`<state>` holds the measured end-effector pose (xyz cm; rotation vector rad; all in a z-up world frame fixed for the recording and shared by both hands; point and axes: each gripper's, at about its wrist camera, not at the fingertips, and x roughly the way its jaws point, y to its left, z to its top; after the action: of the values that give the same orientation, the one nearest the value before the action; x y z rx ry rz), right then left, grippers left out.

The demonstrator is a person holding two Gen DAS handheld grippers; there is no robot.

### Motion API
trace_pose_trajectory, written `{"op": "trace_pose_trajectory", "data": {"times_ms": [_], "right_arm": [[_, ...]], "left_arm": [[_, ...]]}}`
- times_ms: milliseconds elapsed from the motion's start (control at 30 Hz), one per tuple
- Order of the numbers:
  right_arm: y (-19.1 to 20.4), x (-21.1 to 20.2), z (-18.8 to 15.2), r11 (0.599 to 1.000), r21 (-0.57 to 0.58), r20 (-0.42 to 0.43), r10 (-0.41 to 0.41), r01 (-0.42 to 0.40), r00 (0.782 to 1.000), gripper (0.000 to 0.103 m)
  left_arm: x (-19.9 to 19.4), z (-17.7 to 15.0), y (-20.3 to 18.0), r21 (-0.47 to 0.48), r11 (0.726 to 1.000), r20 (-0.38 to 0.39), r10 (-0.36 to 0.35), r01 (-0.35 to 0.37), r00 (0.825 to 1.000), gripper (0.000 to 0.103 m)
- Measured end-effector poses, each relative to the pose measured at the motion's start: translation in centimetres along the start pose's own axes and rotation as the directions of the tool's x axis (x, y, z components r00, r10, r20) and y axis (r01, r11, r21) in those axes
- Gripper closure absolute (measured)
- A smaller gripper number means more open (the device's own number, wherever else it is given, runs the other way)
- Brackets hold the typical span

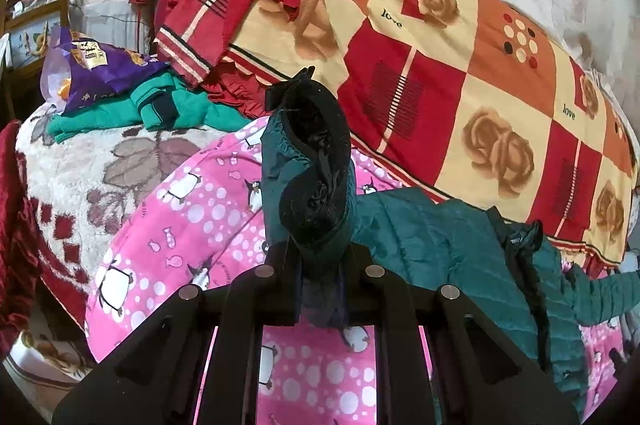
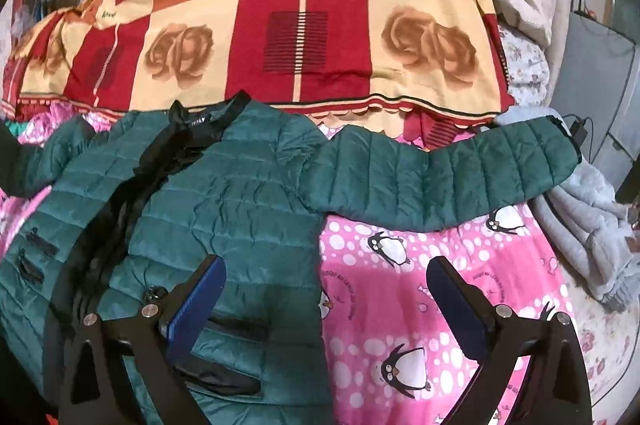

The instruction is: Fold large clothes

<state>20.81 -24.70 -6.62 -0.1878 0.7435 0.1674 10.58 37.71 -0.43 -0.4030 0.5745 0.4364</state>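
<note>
A dark teal quilted puffer jacket [image 2: 224, 201] lies front-up on a pink penguin-print sheet [image 2: 420, 309], its right sleeve [image 2: 448, 173] stretched out sideways. My left gripper [image 1: 322, 285] is shut on the jacket's other sleeve cuff [image 1: 308, 161], which stands up from the jaws and shows its black lining. The jacket body [image 1: 432, 249] lies to the right of it. My right gripper [image 2: 324, 297] is open and empty, low over the jacket's lower right edge, with one finger [image 2: 200, 301] over the jacket and the other over the sheet.
A folded red and cream rose-print quilt [image 2: 280, 25] lies behind the jacket. A green garment [image 1: 160, 109] and a purple bag [image 1: 100, 65] lie at the far left on a floral fleece blanket [image 1: 80, 165]. A grey fleece garment [image 2: 592, 225] lies at the right.
</note>
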Motion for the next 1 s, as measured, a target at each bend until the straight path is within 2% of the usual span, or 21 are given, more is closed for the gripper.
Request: {"op": "trace_pose_trajectory", "data": {"times_ms": [200,433,1000], "right_arm": [[1.0,-0.2,-0.2,0.999,-0.046,0.013,-0.001,0.001,1.000,0.003],[-0.2,-0.3,-0.1,1.000,0.007,0.010,0.011,-0.012,1.000,0.003],[-0.3,-0.3,-0.2,1.000,0.017,0.005,0.017,-0.017,1.000,0.003]], "left_arm": [[0.1,-0.4,0.7,-0.013,1.000,-0.010,0.007,-0.008,1.000,0.091],[0.3,-0.6,0.2,-0.003,1.000,-0.016,0.006,-0.007,1.000,0.091],[0.6,-0.6,-0.3,0.014,1.000,-0.019,0.007,-0.007,1.000,0.091]]}}
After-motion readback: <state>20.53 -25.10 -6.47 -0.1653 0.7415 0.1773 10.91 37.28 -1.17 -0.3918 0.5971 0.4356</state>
